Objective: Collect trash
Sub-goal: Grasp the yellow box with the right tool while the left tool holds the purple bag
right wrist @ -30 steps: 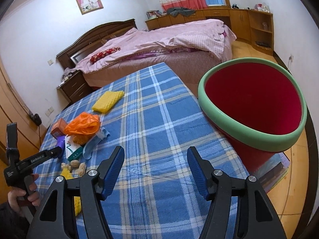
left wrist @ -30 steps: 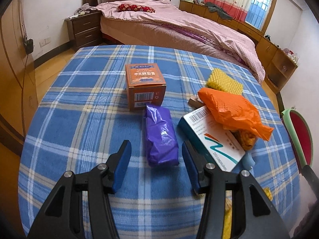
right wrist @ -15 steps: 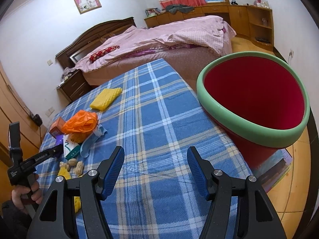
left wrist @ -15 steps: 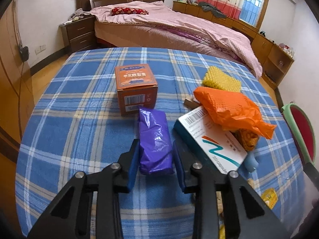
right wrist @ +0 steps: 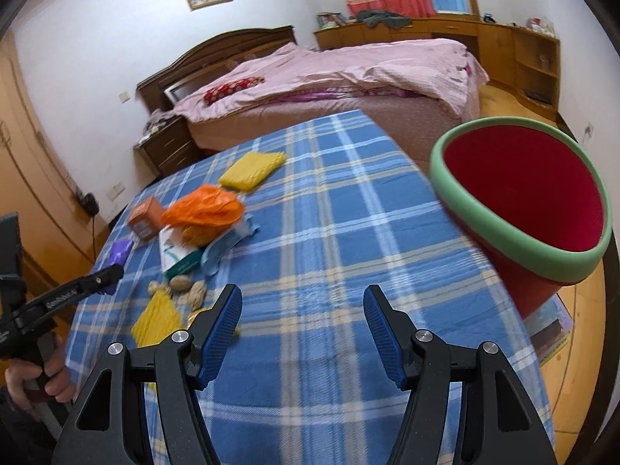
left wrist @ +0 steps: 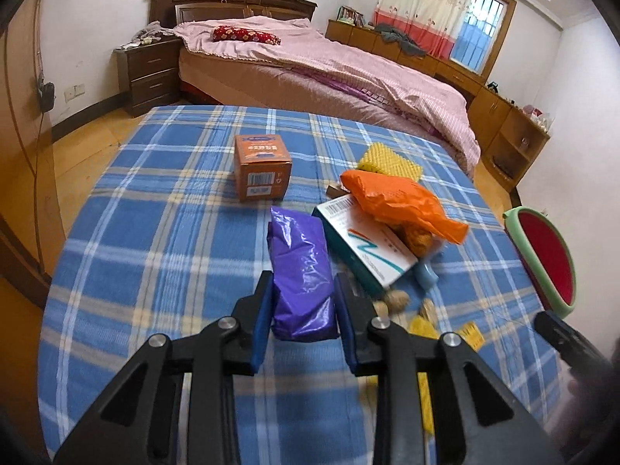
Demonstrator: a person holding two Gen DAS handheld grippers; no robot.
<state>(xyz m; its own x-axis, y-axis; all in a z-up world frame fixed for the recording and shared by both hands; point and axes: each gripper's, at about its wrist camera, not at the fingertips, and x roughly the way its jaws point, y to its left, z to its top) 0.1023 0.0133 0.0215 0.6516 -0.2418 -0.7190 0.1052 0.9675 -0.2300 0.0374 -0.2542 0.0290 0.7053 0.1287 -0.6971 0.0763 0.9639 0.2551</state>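
Gripping purple packet (left wrist: 302,271), left gripper (left wrist: 303,312) clamped on it; right gripper (right wrist: 302,327) open, empty. Next, judged: carry to red bin (left wrist: 546,259) at 3 o'clock.

Pink-quilted bed (left wrist: 317,62), curtained window (left wrist: 476,38)
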